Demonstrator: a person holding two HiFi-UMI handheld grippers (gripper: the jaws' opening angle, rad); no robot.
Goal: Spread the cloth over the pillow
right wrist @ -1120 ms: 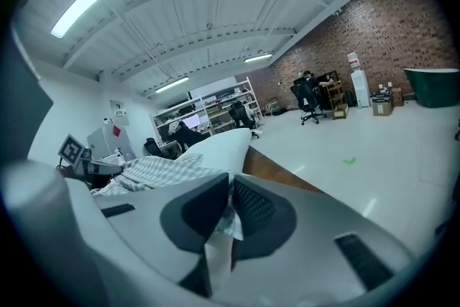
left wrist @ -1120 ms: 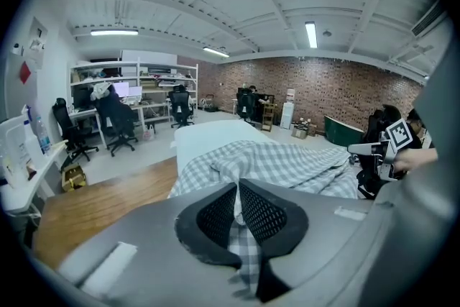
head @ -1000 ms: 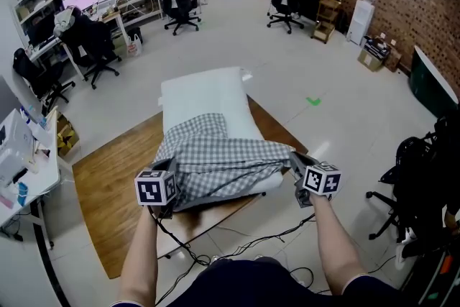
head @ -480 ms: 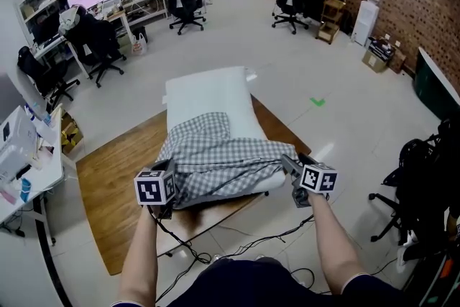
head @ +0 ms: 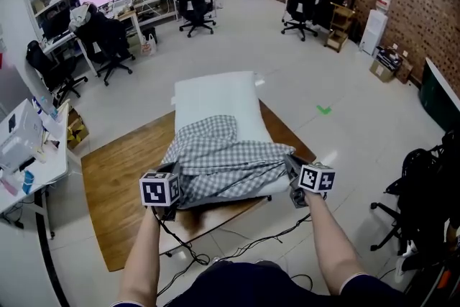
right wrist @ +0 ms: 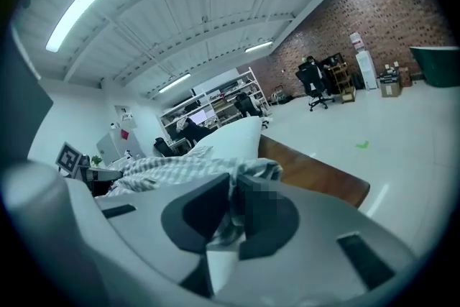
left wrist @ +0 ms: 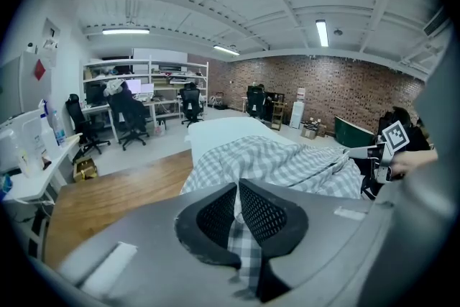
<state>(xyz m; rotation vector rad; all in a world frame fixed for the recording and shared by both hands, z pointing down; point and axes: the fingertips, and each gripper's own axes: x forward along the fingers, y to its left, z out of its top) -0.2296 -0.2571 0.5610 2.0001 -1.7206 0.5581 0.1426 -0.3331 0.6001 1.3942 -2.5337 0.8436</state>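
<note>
The left gripper (left wrist: 238, 190) has its jaws clamped on the cloth (head: 224, 158). The right gripper (right wrist: 234, 190) has jaws just closing, with cloth pinched between them. The pillow (head: 215, 93) lies beyond both, partly under the cloth.

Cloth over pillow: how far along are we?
Done: the cloth's near edge is gripped; left tongs are shut on the cloth, and right tongs have just closed on it. In hand: cloth lies bunched over the pillow's near half. Left: the far half is bare, so the cloth needs spreading flat.
</note>
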